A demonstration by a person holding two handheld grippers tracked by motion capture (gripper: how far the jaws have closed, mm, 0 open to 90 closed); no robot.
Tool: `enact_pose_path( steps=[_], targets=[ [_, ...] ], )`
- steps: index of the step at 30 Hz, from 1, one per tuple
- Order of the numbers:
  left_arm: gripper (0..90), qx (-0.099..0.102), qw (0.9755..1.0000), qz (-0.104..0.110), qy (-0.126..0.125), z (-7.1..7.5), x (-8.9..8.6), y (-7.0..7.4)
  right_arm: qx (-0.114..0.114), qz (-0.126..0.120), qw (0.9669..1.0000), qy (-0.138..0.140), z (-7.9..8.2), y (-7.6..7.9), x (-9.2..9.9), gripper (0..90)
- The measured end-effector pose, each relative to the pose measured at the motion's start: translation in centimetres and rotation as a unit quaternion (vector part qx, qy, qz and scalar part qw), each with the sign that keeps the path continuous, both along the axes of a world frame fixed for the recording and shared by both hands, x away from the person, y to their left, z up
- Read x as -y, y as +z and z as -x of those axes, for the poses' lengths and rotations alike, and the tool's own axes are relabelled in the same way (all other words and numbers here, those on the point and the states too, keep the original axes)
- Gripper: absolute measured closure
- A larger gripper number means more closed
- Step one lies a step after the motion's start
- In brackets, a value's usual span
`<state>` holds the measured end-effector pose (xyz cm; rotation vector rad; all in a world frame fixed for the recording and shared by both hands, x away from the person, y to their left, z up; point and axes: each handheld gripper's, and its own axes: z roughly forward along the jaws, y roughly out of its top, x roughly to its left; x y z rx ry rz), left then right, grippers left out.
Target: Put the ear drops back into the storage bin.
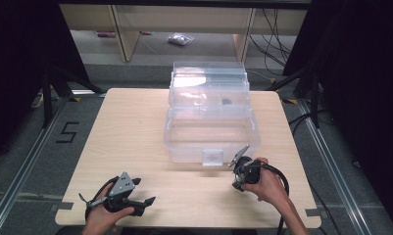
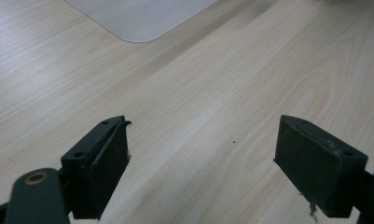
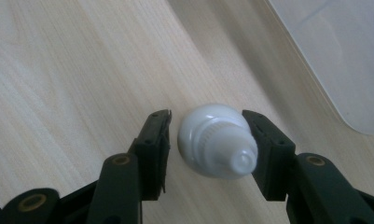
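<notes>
We see a pale wood-grain table with a smooth matt top, a clear glossy plastic box, and a smooth white plastic bottle with a ribbed neck between 2 matt black jaws.

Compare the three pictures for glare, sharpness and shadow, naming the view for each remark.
High view: glare whitens the lid of the clear plastic box, and the surroundings are dark. Left gripper view: the wooden table is sharp and evenly lit. Right gripper view: the small white bottle looks soft and bright, with a broad shadow band beside the box.
</notes>
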<state>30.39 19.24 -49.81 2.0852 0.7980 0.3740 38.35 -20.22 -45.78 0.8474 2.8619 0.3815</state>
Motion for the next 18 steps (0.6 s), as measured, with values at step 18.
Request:
enact_pose_path(
  steps=[18],
  targets=[
    [16.8,0.003,1.0,-0.002,0.0,-0.04,-0.01,0.01,-0.013,0.025,0.9994,0.017,-0.65,-0.44,-0.63,59.9]
  ],
)
